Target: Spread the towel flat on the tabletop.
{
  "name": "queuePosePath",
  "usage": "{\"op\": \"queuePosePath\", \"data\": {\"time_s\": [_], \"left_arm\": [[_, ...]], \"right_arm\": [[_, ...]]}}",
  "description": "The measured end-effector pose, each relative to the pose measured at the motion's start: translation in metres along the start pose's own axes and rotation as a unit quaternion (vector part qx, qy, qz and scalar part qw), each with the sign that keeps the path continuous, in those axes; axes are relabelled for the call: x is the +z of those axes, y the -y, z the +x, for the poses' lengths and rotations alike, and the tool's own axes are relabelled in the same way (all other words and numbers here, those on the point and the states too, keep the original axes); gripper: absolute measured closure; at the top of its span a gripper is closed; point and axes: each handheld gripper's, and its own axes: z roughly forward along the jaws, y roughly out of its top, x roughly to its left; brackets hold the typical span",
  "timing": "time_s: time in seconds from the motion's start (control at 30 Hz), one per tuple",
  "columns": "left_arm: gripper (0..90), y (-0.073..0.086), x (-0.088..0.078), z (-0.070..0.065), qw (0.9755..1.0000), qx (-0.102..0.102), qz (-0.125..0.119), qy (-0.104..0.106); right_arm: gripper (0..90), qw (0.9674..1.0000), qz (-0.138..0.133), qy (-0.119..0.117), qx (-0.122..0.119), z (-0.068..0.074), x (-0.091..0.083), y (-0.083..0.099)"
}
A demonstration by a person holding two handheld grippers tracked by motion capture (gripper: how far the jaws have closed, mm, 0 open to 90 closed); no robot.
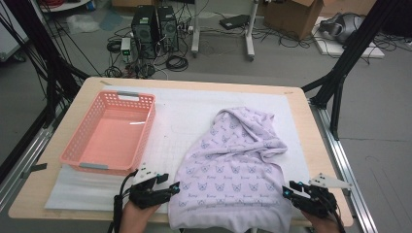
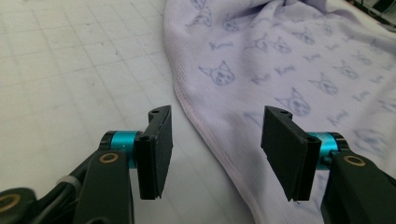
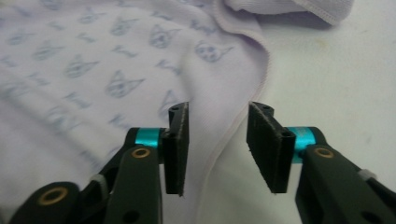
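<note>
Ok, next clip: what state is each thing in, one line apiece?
Lilac cloth: spread on the mat, far end rumpled, near edge over the table's edge.
Pink basket: upright, empty.
Left gripper: open, astride the cloth's hem.
Right gripper: open, astride the opposite hem.

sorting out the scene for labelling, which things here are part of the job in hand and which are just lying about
In the job:
- lilac cloth, spread on the white mat
- left gripper, open astride the cloth's hem
- right gripper, open astride its other edge

Lying about:
- pink basket, possibly for later
- computer towers
- cardboard box
- floor cables
</note>
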Motion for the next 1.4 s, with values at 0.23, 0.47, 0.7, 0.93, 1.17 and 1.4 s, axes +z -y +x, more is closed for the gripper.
{"op": "queuePosePath", "data": {"time_s": [0.23, 0.47, 0.7, 0.93, 1.17, 1.4], "left_arm": [[83.0, -0.018, 0.019, -0.007, 0.9978, 0.049, 0.042, -0.014], [83.2, -0.032, 0.025, 0.009, 0.9972, 0.031, 0.007, -0.067], [50.6, -0.011, -0.006, 0.008, 0.9993, -0.011, -0.021, -0.029], [50.0, 0.013, -0.017, 0.002, 1.0, -0.001, -0.004, -0.003], [88.0, 0.015, -0.024, -0.011, 0.9982, 0.049, 0.033, -0.013], [88.2, 0.029, -0.057, -0.013, 0.9992, 0.029, 0.026, 0.011]], "right_arm": [[84.7, 0.9994, 0.017, 0.009, -0.029, -0.004, 0.032, -0.015], [85.0, 0.9982, -0.014, 0.055, -0.018, -0.008, 0.05, -0.03], [58.0, 0.9987, -0.042, 0.028, 0.007, 0.001, 0.02, -0.02], [58.3, 0.9994, 0.012, 0.018, -0.027, 0.014, 0.005, 0.009], [88.0, 0.9991, 0.03, 0.006, -0.028, 0.012, 0.003, 0.011], [88.7, 0.9989, 0.024, -0.036, -0.017, 0.009, -0.023, 0.024]]}}
